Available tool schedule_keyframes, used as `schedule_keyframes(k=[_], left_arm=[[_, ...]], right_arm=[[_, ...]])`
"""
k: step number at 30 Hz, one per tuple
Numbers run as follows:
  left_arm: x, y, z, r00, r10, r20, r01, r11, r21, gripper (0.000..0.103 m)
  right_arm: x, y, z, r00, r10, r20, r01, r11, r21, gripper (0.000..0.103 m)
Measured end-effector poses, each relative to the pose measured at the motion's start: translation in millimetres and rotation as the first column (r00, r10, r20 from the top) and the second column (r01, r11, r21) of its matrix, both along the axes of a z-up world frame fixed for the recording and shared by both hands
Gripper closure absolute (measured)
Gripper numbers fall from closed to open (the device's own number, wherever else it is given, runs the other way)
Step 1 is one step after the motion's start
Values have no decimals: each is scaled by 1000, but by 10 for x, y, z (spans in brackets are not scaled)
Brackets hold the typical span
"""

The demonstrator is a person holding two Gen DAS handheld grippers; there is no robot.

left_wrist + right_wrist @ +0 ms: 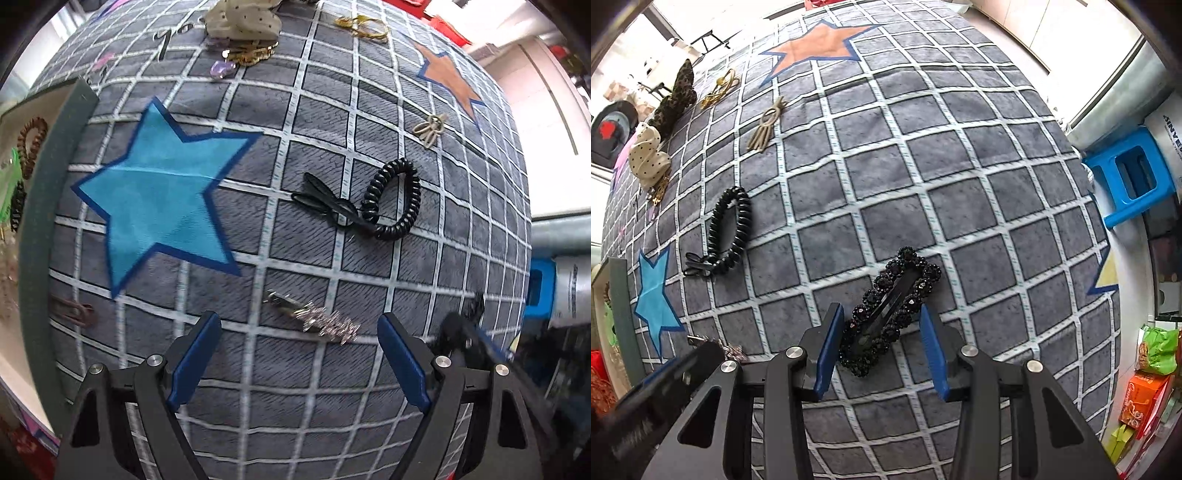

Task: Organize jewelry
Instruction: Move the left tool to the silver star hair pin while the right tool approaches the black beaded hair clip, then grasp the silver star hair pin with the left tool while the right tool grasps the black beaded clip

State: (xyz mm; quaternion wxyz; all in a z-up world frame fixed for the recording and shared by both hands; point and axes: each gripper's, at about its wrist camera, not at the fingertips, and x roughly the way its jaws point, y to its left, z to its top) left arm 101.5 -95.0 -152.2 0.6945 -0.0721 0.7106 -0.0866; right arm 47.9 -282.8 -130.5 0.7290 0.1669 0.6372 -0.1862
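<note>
Motion blur smears the right tool [469,332] in the left view; both tools straddle clips, grip unclear.

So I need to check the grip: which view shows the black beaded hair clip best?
The right wrist view: the black beaded hair clip lies whole and sharp between the right gripper fingers. The left wrist view shows only a dark blur at its right edge, possibly the clip.
</note>
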Motion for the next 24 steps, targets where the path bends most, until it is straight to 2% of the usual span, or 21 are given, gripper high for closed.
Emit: schedule_keyframes(k=[2,4,5,6,7,8,9,10,16,24], left_arm=[[23,-70,2,1000,3,13,-4,1000,25,19],[40,-145,8,1000,-4,27,2,997,73,34],[50,-193,22,999,-18,38,14,995,99,38],[58,-231,33,999,-28,47,23,994,109,51],[64,-271,49,997,-45,59,38,991,127,69],[67,-297,60,996,-62,68,53,990,129,73],[71,-316,63,995,-72,68,64,991,119,86],[107,-401,51,995,-79,67,71,991,116,90],[46,-407,112,983,-157,97,150,985,81,93],[-286,-77,301,957,-253,140,249,967,49,93]], right_arm=[[-41,-27,7,1000,1,2,-1,1000,-1,58],[-73,-48,9,1000,-1,3,1,1000,2,58],[-93,-61,14,1000,-2,4,2,1000,5,58],[-106,-80,14,1000,-3,4,3,1000,8,58],[-110,-106,28,1000,-4,5,4,1000,10,58],[-103,-135,47,1000,-5,6,5,1000,13,58],[-67,-143,66,1000,-6,7,6,1000,15,58],[-204,-118,36,1000,-6,9,6,1000,15,58],[-230,-118,151,1000,1,22,-2,999,34,58],[-282,-33,288,999,19,34,-21,997,72,58]])
